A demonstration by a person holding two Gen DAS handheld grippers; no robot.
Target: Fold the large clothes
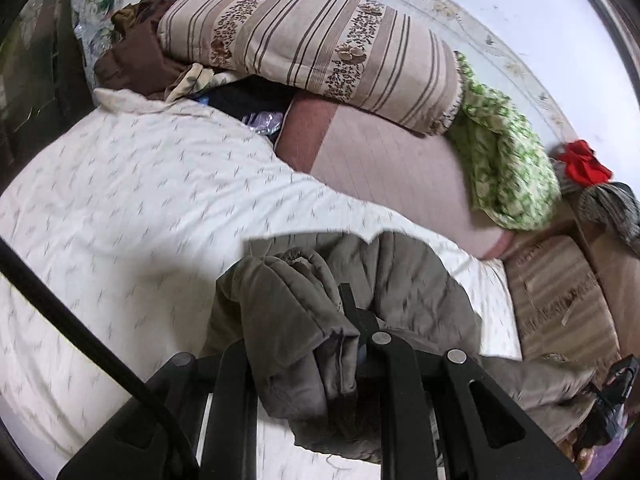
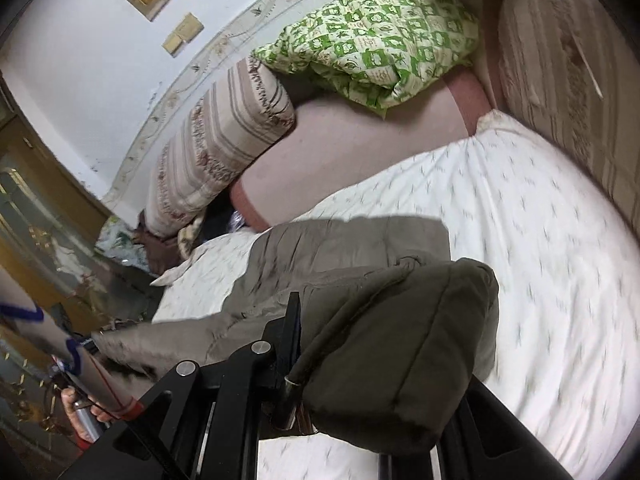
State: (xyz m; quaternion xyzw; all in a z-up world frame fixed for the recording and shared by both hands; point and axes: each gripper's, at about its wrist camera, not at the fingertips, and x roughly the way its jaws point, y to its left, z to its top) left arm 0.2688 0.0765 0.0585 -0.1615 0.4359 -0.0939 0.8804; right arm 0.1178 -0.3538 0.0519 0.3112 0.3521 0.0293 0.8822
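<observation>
A grey-brown padded jacket (image 1: 416, 280) hangs lifted above the white patterned bed sheet (image 1: 140, 200). My left gripper (image 1: 324, 320) is shut on a bunched, quilted edge of it; only one black finger (image 1: 349, 304) shows, as fabric covers the other. In the right wrist view the same jacket (image 2: 344, 244) stretches away to the left over the sheet (image 2: 540, 240). My right gripper (image 2: 320, 332) is shut on a thick folded corner of it, which drapes over and hides the right-hand finger; the left finger (image 2: 294, 320) shows.
A folded striped quilt (image 1: 320, 48) and a green patterned quilt (image 1: 504, 168) lie at the back on a pink cover (image 1: 380, 168). Brown clothes (image 1: 132, 64) are piled at the far left. A red item (image 1: 584, 164) sits at the right. A person's hand (image 2: 80, 412) shows low left.
</observation>
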